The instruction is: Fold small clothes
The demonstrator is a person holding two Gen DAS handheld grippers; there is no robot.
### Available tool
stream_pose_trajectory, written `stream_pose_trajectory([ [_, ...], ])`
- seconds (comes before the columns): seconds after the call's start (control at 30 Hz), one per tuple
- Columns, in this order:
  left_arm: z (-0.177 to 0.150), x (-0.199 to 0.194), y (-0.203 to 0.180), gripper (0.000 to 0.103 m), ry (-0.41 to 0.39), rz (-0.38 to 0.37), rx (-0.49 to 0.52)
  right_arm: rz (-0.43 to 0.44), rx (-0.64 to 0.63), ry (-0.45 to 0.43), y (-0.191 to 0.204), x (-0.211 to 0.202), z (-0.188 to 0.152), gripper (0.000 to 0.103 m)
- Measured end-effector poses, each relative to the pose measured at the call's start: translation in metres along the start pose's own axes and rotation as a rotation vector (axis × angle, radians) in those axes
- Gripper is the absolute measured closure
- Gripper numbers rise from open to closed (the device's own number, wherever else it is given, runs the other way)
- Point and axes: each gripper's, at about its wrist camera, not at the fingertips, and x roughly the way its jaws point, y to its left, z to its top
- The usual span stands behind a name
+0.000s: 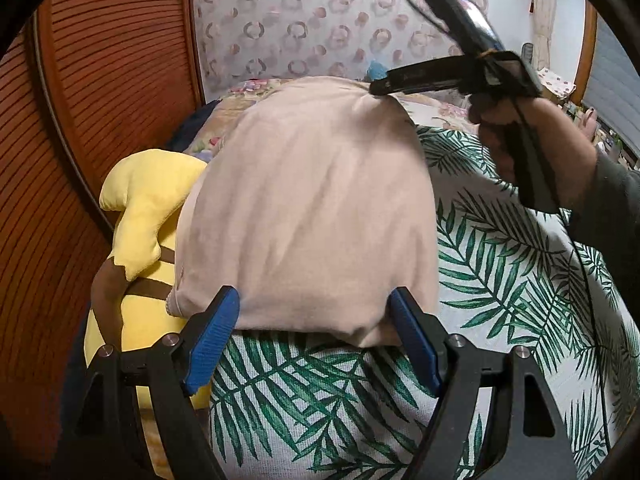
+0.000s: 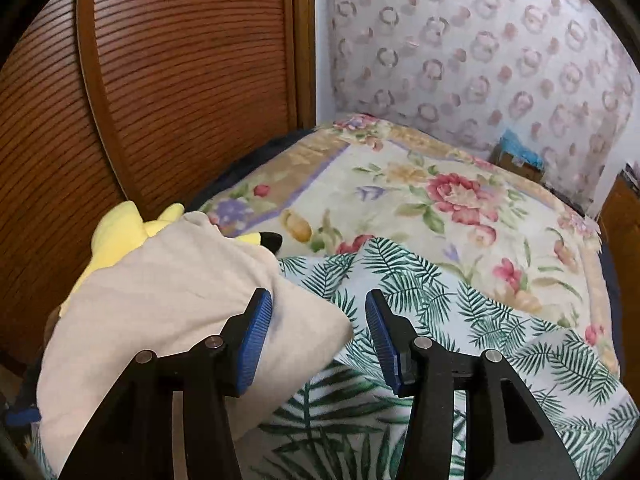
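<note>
One pink garment, one yellow plush, two grippers.

Yellow plush toy with brown straps: largely covered by folded pale pink cotton garment. Small blue-topped box by the wall: too small to identify. Dark grey sleeve: cut by frame edge.

Bare leaf-print cover lies open toward the bed's right edge; at its left edge a yellow plush toy, seemingly against the slatted wooden door, blocks passage
</note>
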Motion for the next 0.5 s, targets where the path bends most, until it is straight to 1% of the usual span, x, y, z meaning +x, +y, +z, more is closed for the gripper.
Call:
stream_pose_trajectory([
  [0.1, 0.002, -0.001, -0.003, 0.025, -0.007, 0.008, 0.002, 0.022, -0.001, -0.002, 0.0, -0.022, -0.004, 0.052],
  [0.23, 0.001, -0.01, -0.006, 0.025, -0.026, 0.009, 0.006, 0.044, -0.004, -0.022, -0.004, -0.051, -0.019, 0.052],
  [0.43, 0.005, -0.041, -0.022, 0.023, -0.101, -0.022, 0.03, 0.049, -0.009, -0.072, -0.008, -0.107, -0.045, 0.052],
  [0.5, 0.005, -0.053, -0.029, 0.019, -0.129, -0.036, 0.044, 0.048, -0.008, -0.085, -0.008, -0.123, -0.055, 0.052],
])
